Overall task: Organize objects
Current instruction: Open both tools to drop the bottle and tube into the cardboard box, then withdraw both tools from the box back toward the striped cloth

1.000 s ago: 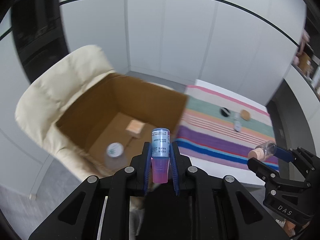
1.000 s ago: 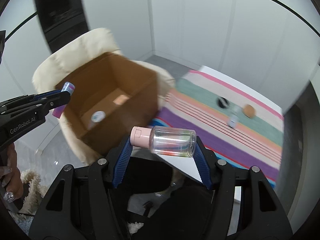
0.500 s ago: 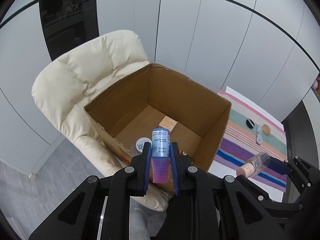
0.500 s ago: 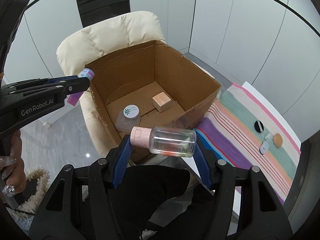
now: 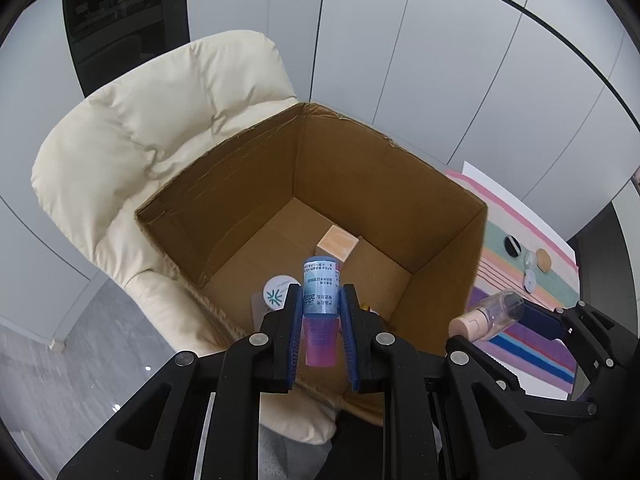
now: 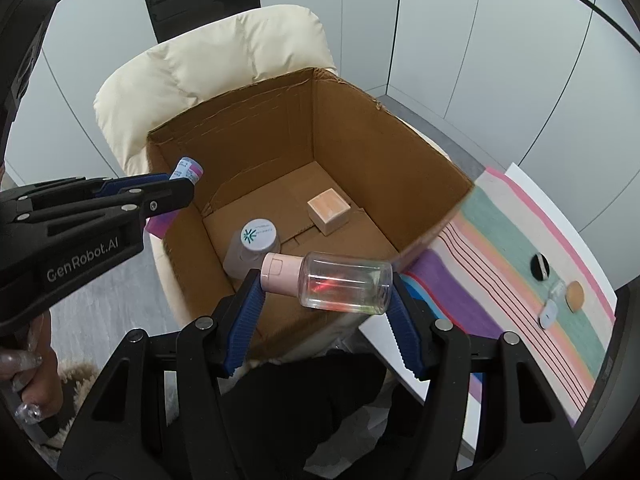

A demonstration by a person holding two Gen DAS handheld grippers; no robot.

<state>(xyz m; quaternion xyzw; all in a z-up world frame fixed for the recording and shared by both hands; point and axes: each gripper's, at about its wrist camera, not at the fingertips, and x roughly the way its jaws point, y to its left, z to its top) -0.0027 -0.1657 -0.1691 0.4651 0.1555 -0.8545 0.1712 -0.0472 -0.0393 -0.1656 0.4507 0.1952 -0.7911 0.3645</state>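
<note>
Both jaws clamp bottles, the left gripper a pink-and-blue bottle, the right gripper a clear bottle, over the cardboard box already holding a white-capped jar and a small box, while perhaps four small items wait on the striped cloth.

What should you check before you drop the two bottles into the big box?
1. Left gripper shut on the pink bottle: ok.
2. Right gripper shut on the clear bottle: ok.
3. Cardboard box open on top: ok.
4. Bare floor left in the box beside the white-capped jar and wooden cube: ok.
5. Both bottles past the near rim: cannot tell.
6. Box steady on the cream chair: cannot tell.
</note>
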